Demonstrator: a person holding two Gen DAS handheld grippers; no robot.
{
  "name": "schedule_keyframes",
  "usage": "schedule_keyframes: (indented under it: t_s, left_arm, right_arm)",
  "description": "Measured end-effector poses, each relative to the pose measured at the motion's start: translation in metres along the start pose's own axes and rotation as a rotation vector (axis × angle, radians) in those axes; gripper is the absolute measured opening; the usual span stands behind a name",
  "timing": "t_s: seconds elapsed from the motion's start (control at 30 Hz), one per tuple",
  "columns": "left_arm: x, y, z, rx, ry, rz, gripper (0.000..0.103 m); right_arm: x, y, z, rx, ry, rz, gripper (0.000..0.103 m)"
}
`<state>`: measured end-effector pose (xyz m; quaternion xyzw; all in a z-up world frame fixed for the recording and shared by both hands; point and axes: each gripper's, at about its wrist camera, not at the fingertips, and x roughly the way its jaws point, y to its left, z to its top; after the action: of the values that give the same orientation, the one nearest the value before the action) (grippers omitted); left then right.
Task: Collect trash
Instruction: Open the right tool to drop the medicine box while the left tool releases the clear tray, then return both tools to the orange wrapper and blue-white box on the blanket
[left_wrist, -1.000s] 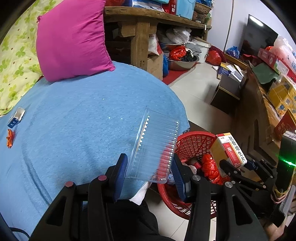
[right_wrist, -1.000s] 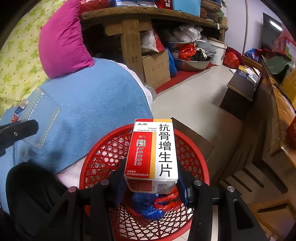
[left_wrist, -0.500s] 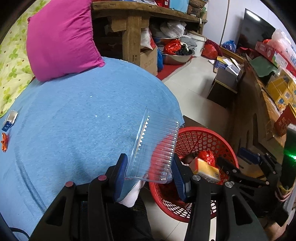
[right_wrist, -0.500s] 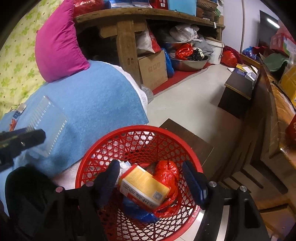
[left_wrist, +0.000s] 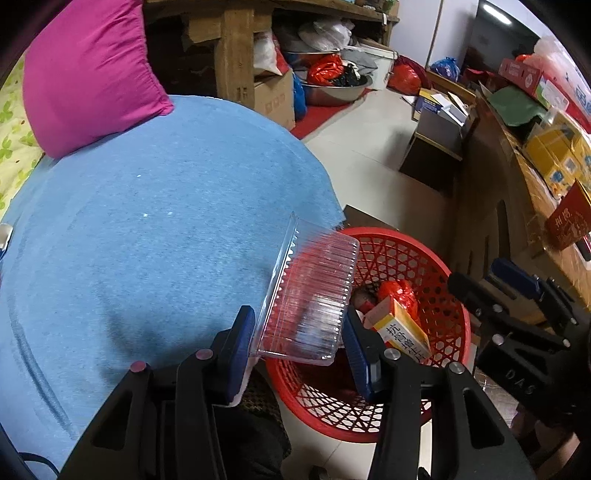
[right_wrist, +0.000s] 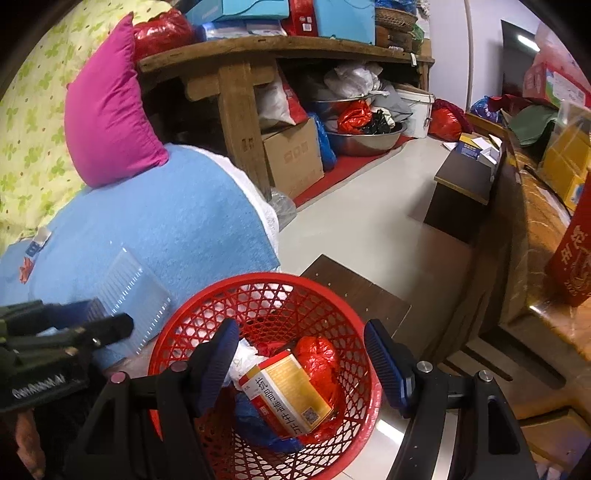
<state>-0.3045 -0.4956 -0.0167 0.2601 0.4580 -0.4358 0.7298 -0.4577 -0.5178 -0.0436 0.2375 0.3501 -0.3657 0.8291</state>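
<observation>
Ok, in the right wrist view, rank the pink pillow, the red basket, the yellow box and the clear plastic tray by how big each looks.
1. Red basket, though it sits nearest the camera.
2. Pink pillow.
3. Yellow box and clear plastic tray: they look alike, and the left tool hides part of the tray, so no ranking.

A bed under a blue blanket (left_wrist: 155, 236) carries a magenta pillow (right_wrist: 107, 110) against a green-flowered sheet (right_wrist: 33, 122). Behind it stands a rough wooden shelf (right_wrist: 236, 74), with a cardboard box (right_wrist: 291, 158) and a metal basin (right_wrist: 365, 138) beneath. The floor (right_wrist: 369, 221) is pale tile. A dark wooden cabinet (right_wrist: 528, 229) lines the right side.
</observation>
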Motion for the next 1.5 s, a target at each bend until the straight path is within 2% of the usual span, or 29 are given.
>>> schedule_keyframes:
  t_s: [0.53,0.57,0.6,0.67,0.87,1.07,1.17,1.33,1.5]
  left_arm:
    - [0.021,-0.022,0.009,0.044,0.058,-0.072,0.05]
    - [0.023,-0.024,0.01,0.056,0.068,-0.077,0.052]
    - [0.026,-0.027,0.011,0.068,0.086,-0.074,0.06]
    - [0.027,-0.027,0.012,0.068,0.09,-0.056,0.068]
    - [0.011,-0.009,0.015,0.018,0.06,-0.097,0.07]
    - [-0.023,0.047,0.01,-0.084,-0.007,-0.065,0.071]
    - [-0.04,0.087,0.0,-0.17,-0.039,-0.015,0.071]
    - [-0.066,0.155,-0.027,-0.31,-0.077,0.07,0.071]
    - [-0.088,0.221,-0.06,-0.432,-0.103,0.189,0.072]
  right_arm:
    - [-0.013,-0.019,0.007,0.043,-0.042,-0.008,0.074]
    - [-0.013,-0.02,0.007,0.048,-0.042,-0.007,0.074]
    - [-0.013,-0.021,0.007,0.049,-0.042,-0.006,0.074]
    - [-0.014,-0.022,0.007,0.052,-0.045,-0.005,0.074]
    - [-0.014,-0.015,0.009,0.047,-0.05,0.011,0.073]
    - [-0.011,0.01,0.018,0.006,-0.057,0.054,0.073]
    - [-0.007,0.036,0.026,-0.036,-0.06,0.099,0.073]
    - [-0.009,0.101,0.044,-0.124,-0.089,0.213,0.073]
    - [-0.02,0.182,0.065,-0.225,-0.137,0.353,0.076]
